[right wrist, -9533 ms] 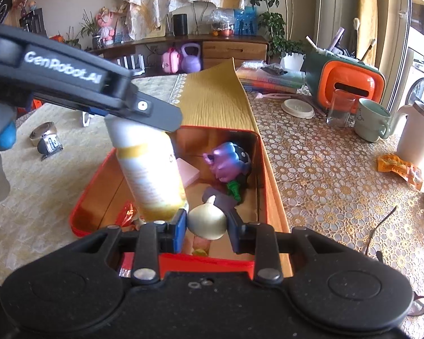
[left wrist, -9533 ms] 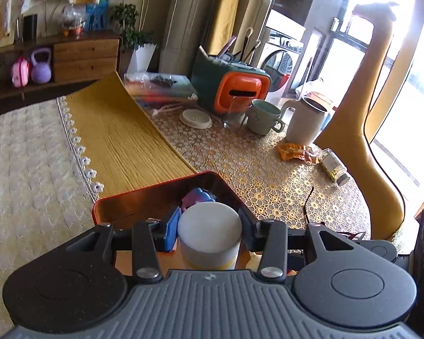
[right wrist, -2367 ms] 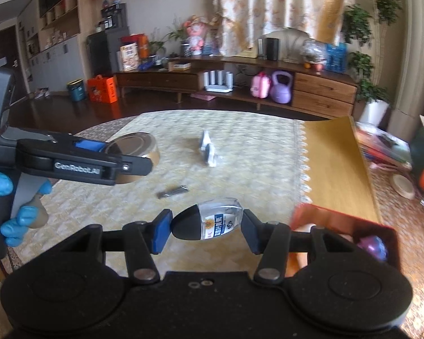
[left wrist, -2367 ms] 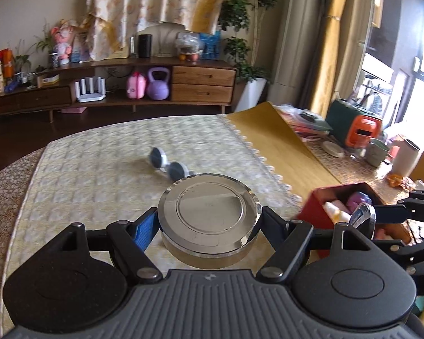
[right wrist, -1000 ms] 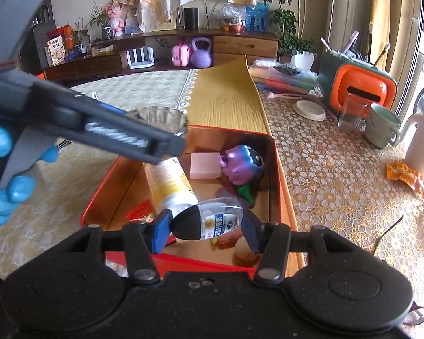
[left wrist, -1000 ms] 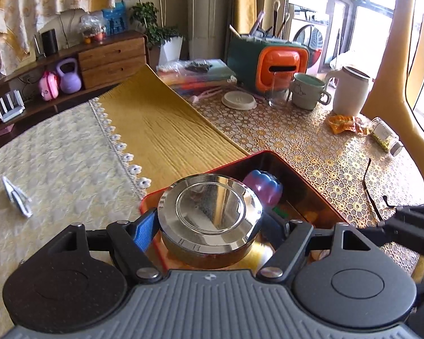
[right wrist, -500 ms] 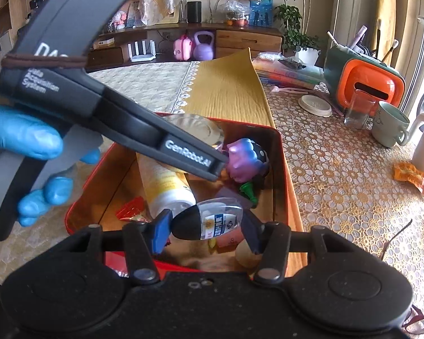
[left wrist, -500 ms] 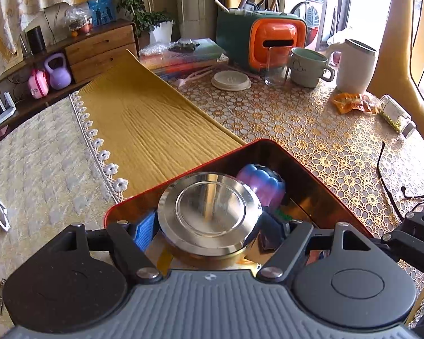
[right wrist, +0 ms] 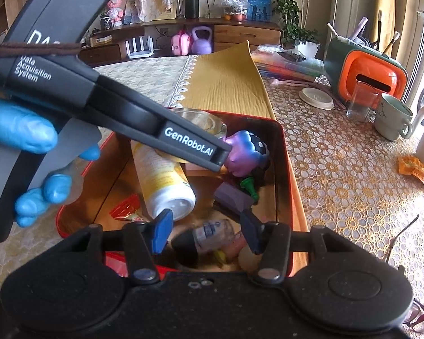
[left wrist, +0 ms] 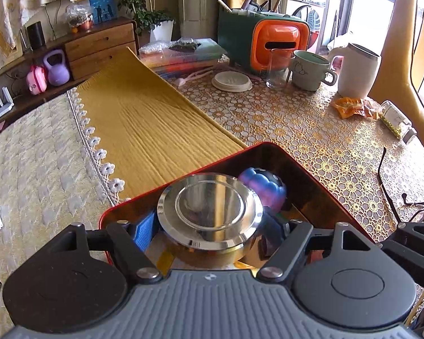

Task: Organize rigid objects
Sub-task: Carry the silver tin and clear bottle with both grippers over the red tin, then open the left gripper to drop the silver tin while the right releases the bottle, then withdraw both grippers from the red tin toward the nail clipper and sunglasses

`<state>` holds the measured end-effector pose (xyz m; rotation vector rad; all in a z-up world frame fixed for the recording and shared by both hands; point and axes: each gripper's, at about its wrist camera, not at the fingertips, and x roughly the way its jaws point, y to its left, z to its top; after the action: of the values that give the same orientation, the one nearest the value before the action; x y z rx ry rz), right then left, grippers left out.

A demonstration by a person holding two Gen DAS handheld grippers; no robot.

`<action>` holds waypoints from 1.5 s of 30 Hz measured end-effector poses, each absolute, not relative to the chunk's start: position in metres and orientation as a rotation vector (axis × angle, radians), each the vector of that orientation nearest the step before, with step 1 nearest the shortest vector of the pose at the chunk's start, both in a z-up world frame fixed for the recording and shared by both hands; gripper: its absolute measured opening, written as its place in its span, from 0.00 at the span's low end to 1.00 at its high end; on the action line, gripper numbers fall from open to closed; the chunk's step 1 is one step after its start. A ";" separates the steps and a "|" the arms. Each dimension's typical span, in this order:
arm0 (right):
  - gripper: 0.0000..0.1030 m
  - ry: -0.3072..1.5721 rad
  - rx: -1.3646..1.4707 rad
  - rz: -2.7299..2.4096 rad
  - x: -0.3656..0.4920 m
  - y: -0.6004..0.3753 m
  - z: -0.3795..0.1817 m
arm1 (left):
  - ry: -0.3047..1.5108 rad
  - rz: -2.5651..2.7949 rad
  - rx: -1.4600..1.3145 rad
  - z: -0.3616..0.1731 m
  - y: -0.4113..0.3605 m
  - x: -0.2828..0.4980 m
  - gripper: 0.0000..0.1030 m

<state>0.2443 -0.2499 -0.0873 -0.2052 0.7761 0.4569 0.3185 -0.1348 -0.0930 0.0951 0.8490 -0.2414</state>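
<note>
Released since half a second ago, blurred small bottle (right wrist: 209,238) lies in red tin (right wrist: 285,152) between right gripper's (right wrist: 206,234) spread fingers; left gripper (left wrist: 209,233) clamps round metal container (left wrist: 210,212), base hidden, purple toy (left wrist: 264,188) at 1 o'clock.

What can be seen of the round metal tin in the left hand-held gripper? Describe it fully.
The round metal tin is a squat, mirror-polished chrome cylinder with a wider stepped lid carrying a raised central disc; its lower body glints gold. It sits upright, lid up, clamped at its sides in the left hand-held gripper, held above the far end of the red box, beside the purple toy. Its underside is hidden.
</note>
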 end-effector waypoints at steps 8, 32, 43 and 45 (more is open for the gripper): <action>0.56 0.774 -0.165 0.447 0.243 -0.255 -0.082 | 0.857 -0.244 0.068 -0.093 -0.127 0.311 0.76; 0.66 0.734 -0.098 0.446 0.210 -0.250 -0.048 | 0.724 -0.268 0.035 -0.041 -0.079 0.232 0.76; 0.79 0.714 -0.103 0.475 0.194 -0.230 -0.038 | 0.713 -0.197 0.008 -0.040 -0.037 0.189 0.76; 0.82 0.712 -0.101 0.479 0.192 -0.225 -0.037 | 0.710 -0.188 0.007 -0.040 -0.029 0.181 0.77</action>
<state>0.1915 -0.2255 -0.0374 -0.1014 0.7118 0.4787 0.1806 -0.0291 -0.0401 0.0074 0.7096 -0.1885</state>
